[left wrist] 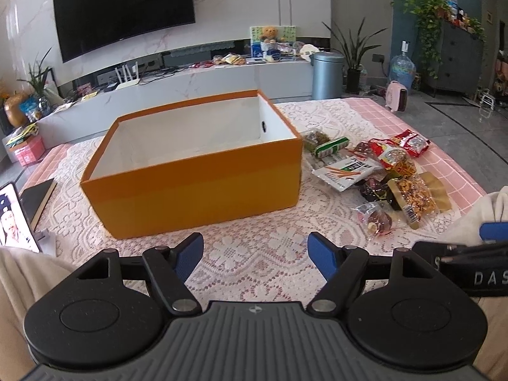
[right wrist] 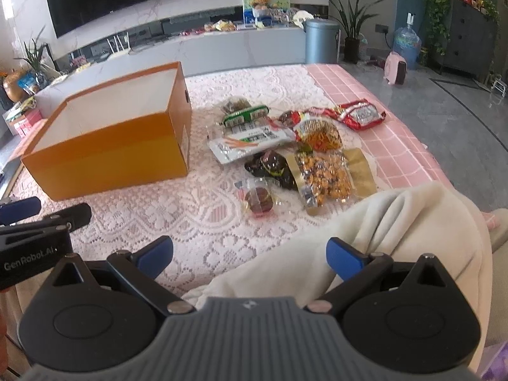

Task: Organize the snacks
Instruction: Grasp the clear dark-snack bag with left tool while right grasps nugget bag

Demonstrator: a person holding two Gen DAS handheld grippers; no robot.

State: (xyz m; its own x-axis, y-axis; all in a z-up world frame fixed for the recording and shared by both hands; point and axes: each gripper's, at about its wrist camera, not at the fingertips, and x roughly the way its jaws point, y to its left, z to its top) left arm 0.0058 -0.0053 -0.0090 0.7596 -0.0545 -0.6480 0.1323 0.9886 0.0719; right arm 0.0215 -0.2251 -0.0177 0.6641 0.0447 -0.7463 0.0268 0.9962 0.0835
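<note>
- Left wrist view: the left gripper (left wrist: pixel 255 254) hovers low in the frame with its jaws spread wide and nothing between them, over the lace tablecloth (left wrist: pixel 254 260).
- An orange box (left wrist: pixel 197 187) sits open at centre, likely the bin for sorting; the snack packets (left wrist: pixel 381 171) lie heaped to its right, untouched.
- A phone (left wrist: pixel 16 219) and a dark book (left wrist: pixel 36 200) lie at the left edge.
- Right wrist view: the right gripper (right wrist: pixel 249 257) is also spread and empty at the bottom.
- A cream sleeve (right wrist: pixel 397 222) bunches at lower right, just before the packets, and may snag a reach.
</note>
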